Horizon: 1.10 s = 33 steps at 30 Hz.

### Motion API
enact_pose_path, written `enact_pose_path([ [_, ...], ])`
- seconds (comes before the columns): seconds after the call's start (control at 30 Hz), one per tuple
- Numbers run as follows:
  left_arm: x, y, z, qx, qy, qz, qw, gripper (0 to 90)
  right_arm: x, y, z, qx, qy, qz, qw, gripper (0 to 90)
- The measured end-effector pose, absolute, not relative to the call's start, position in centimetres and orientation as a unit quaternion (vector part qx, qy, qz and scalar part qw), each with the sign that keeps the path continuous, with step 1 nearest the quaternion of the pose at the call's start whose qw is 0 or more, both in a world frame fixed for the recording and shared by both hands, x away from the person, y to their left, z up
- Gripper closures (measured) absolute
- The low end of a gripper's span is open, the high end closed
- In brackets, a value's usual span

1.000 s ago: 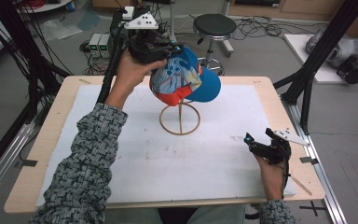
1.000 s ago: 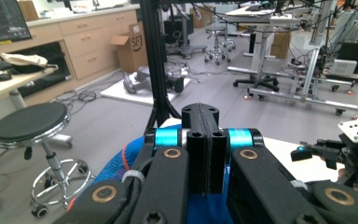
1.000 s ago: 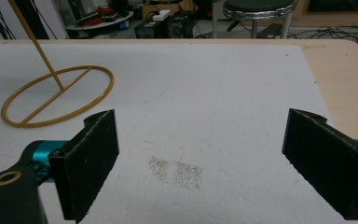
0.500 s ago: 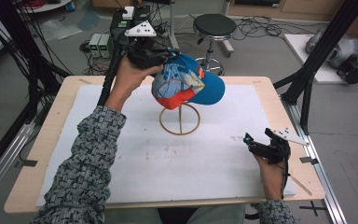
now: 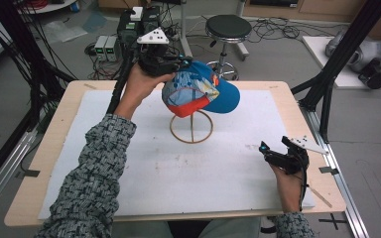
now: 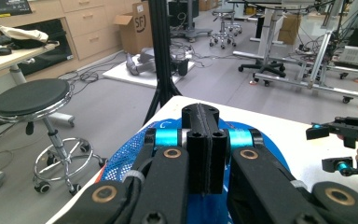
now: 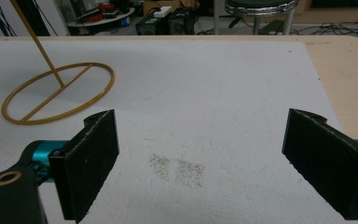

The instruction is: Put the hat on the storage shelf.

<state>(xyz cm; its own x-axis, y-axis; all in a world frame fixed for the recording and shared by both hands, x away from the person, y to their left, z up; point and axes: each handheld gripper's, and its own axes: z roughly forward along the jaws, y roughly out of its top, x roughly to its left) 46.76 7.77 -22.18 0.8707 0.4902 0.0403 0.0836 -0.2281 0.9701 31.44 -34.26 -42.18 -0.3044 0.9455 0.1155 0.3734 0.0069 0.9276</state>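
Cap (image 5: pixel 201 91) sat atop the gold wire stand (image 5: pixel 191 128) near the far middle of the counter (image 5: pixel 54 148), brim pointing right. My left claw (image 5: pixel 181 66) was clamped on the cap's crown fabric (jaws pressed together in the left gripper view). My right claw (image 5: pixel 273 151) rested on the white mat (image 5: pixel 129 163), jaws wide apart, holding nothing.

Around you the white mat (image 5: pixel 129 163) lies bare on your near side and to the left; only the gold stand (image 5: pixel 192 130) with the cap (image 5: pixel 201 91) atop blocks the middle, and your right gripper (image 5: pixel 278 154) rests at the right edge
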Motion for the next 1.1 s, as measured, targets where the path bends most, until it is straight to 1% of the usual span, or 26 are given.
enact_pose_path([
  [0.9,47.5,7.2,-23.5,0.761,0.185,0.16,0.601,89.3,31.6,-34.3,-42.3,0.513,0.649,0.482,0.289,9.7],
  [1.1,47.4,6.9,-23.6,0.761,0.187,0.158,0.6,85.9,31.6,-34.3,-42.3,0.513,0.648,0.483,0.289,9.7],
])
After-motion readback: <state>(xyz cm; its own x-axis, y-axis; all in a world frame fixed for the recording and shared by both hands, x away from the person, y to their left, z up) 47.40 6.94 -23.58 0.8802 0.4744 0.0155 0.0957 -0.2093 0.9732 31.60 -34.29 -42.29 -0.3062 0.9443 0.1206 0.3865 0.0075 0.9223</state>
